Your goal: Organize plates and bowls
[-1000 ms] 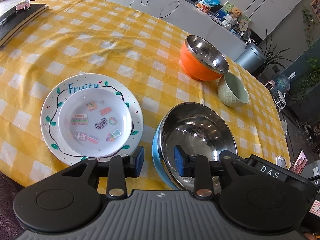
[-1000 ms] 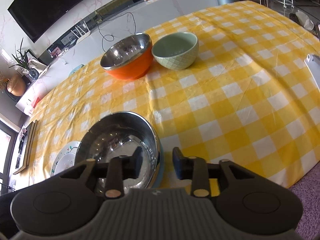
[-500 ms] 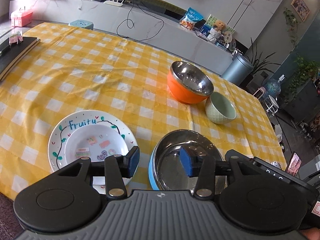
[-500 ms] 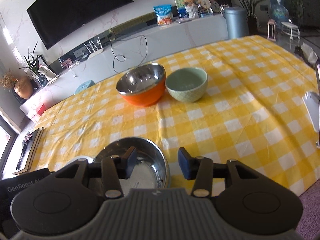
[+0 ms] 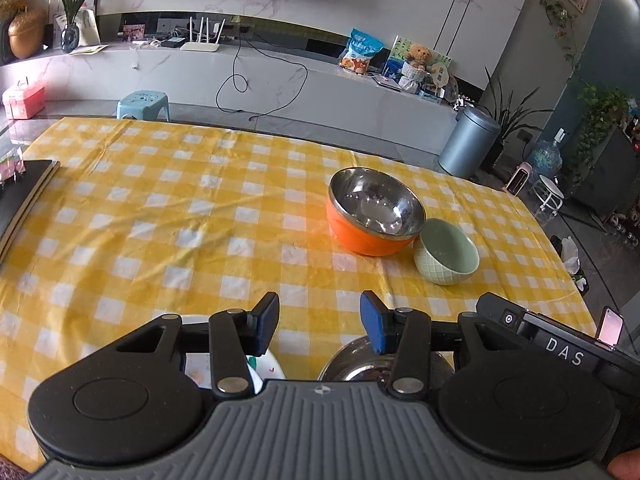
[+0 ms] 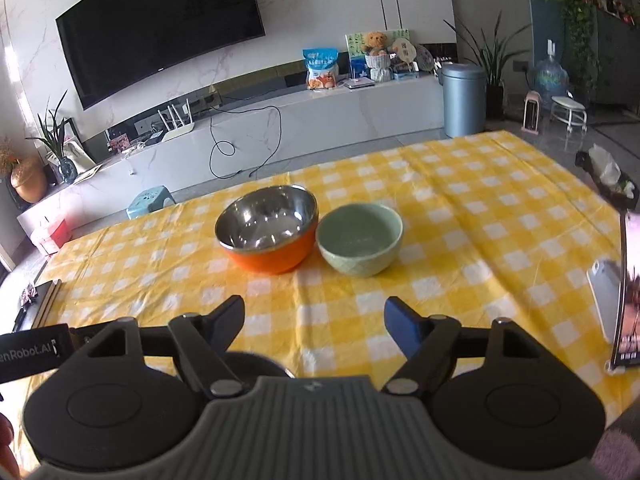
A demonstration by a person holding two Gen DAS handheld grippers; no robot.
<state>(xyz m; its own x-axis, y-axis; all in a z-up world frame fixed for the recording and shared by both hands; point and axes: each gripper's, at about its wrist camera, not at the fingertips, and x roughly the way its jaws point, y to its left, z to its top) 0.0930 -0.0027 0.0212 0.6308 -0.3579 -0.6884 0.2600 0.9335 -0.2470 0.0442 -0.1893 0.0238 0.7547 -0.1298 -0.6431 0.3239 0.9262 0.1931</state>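
Left gripper point(image 5: 319, 322) and right gripper point(image 6: 314, 320) are held spread, empty; orange bowl point(image 6: 267, 236) and green bowl point(image 6: 359, 239) are seen beyond the fingertips.

Bowls and plates on the yellow-checked tablecloth point(image 5: 168, 216)

The orange bowl with a steel lining point(image 5: 374, 210) sits toward the far right, the pale green ceramic bowl point(image 5: 447, 251) just beside it on its right. At the near edge, the white decorated plate point(image 5: 262, 364) lies left of the large steel bowl point(image 5: 356, 362). A dark flat board point(image 5: 20, 200) lies at the far left.
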